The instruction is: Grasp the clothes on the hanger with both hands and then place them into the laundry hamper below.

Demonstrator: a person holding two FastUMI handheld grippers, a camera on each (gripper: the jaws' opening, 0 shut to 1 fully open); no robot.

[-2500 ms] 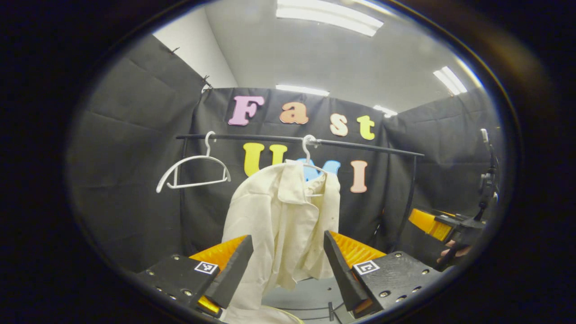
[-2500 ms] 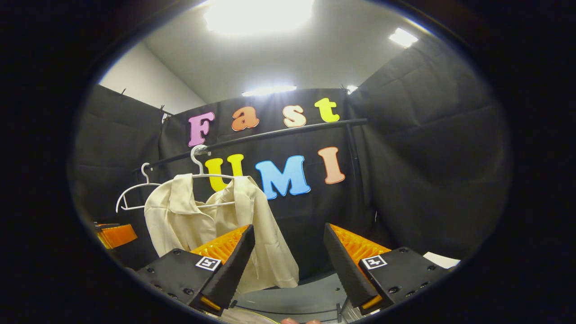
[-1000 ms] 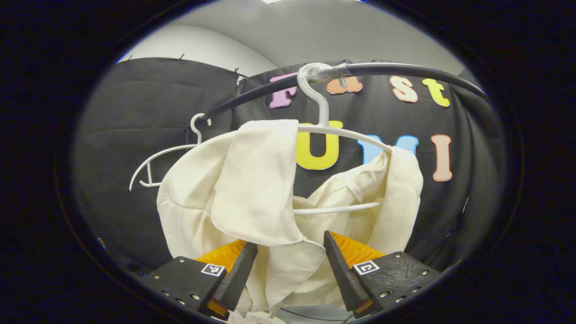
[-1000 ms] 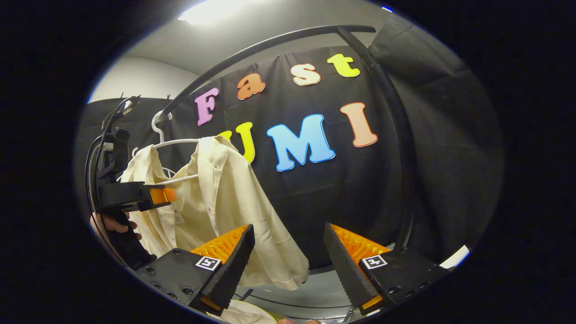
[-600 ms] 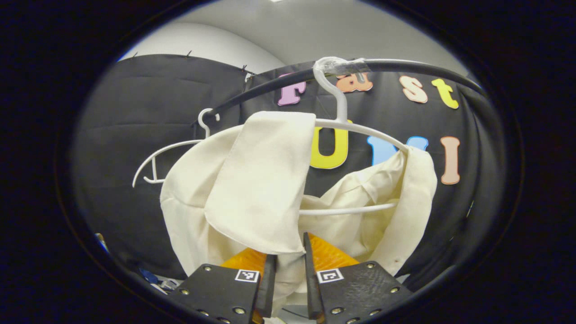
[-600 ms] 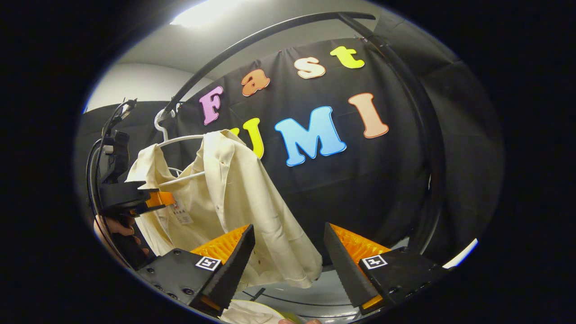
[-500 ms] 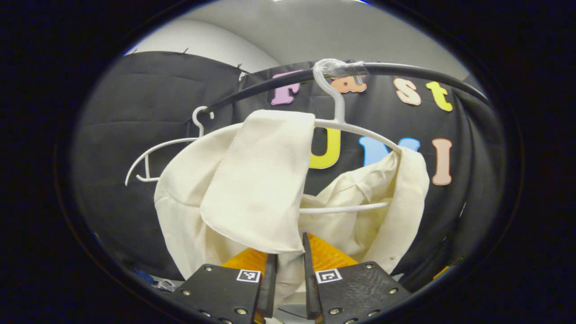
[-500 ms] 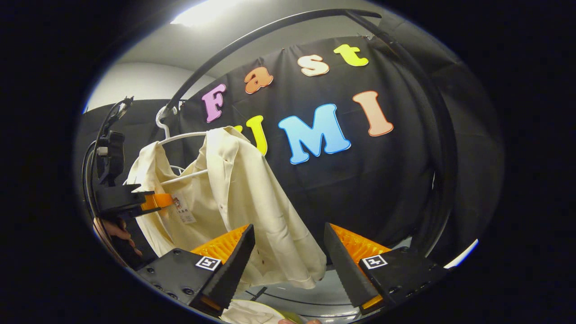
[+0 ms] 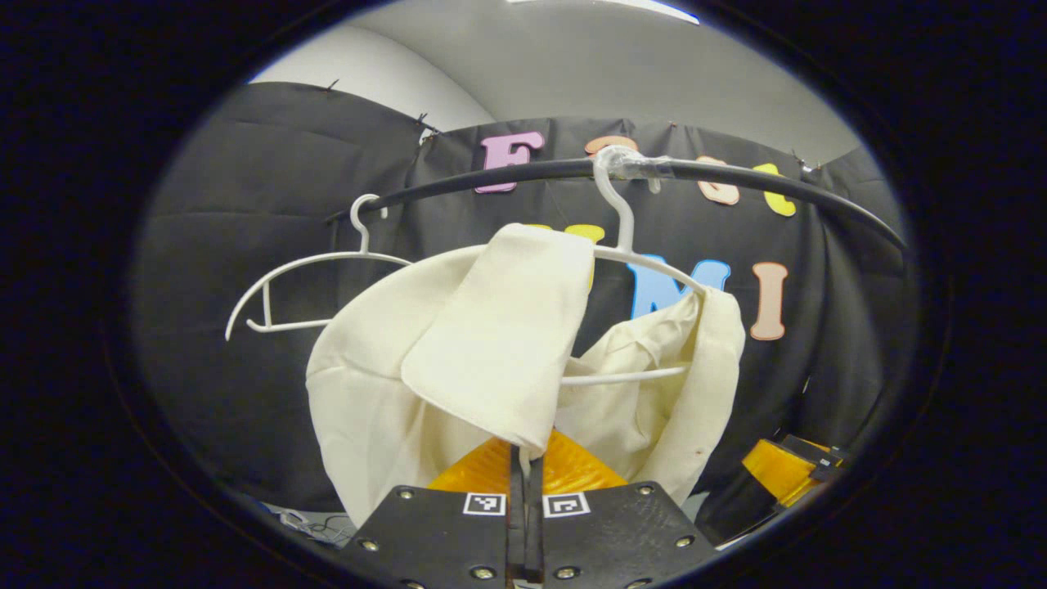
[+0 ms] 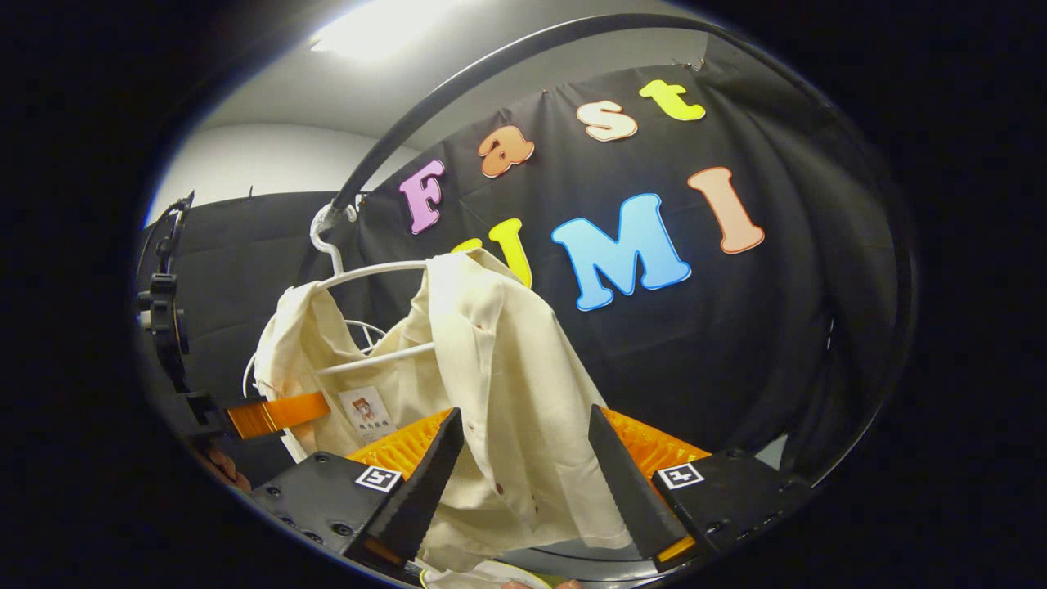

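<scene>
A cream shirt (image 9: 491, 343) hangs on a white hanger (image 9: 630, 254) from the black rail (image 9: 736, 176). In the left gripper view my left gripper (image 9: 523, 462) is shut low on the shirt's front, pinching cloth just under the hanging collar flap. The right gripper view shows the same shirt (image 10: 491, 360) with its right front panel lying between the fingers of my open right gripper (image 10: 523, 413); the fingers stand apart from the cloth. The left gripper (image 10: 270, 413) reaches into the shirt's left side there. The right gripper (image 9: 785, 474) shows at the lower right of the left gripper view.
An empty white hanger (image 9: 311, 278) hangs on the rail to the left of the shirt. The rail's upright post (image 10: 891, 327) curves down on the right. A pale round rim (image 10: 483, 577) peeks in below the shirt.
My left gripper went from open to shut on the shirt's front cloth. My right gripper moved in toward the shirt, whose right panel now lies between its fingers.
</scene>
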